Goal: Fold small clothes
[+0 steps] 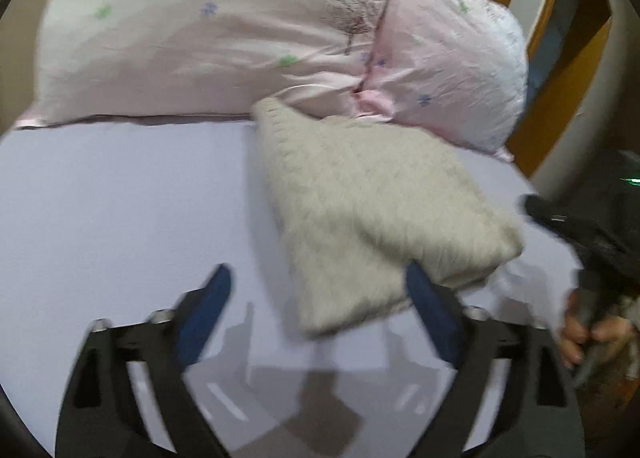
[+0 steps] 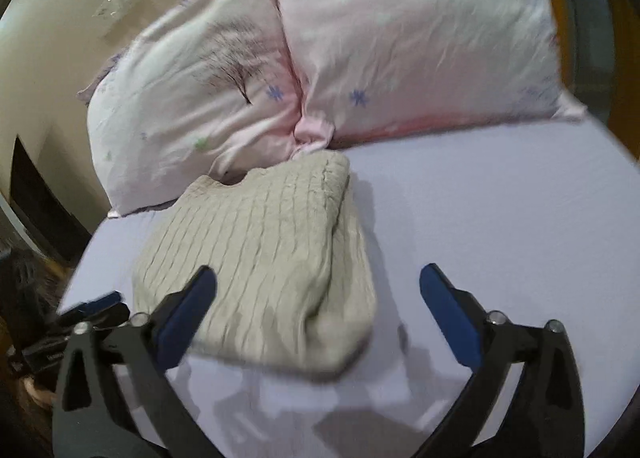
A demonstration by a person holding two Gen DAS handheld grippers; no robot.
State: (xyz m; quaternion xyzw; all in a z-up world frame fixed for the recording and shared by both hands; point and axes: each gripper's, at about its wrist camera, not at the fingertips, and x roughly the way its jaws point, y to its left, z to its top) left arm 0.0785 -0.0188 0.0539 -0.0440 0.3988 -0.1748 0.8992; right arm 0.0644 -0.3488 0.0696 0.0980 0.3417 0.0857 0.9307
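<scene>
A beige ribbed knit garment [image 1: 360, 210] lies folded into a compact bundle on the lavender bed sheet [image 1: 120, 198]. My left gripper [image 1: 316, 282] is open and empty, its right finger close beside the bundle's near edge. In the right wrist view the same garment [image 2: 264, 258] lies just ahead of my right gripper [image 2: 316, 282], which is open and empty, its left finger over the garment's near left part. The left gripper's blue tip [image 2: 100, 304] shows at the left edge of that view. Whether the fingers touch the cloth I cannot tell.
Two pink flowered pillows [image 1: 208, 26] [image 2: 400, 42] lie against the head of the bed behind the garment. A wooden headboard [image 1: 560, 58] stands at the right. A hand [image 1: 588, 334] holds the right gripper at the bed's edge. A beige wall [image 2: 60, 38] is at left.
</scene>
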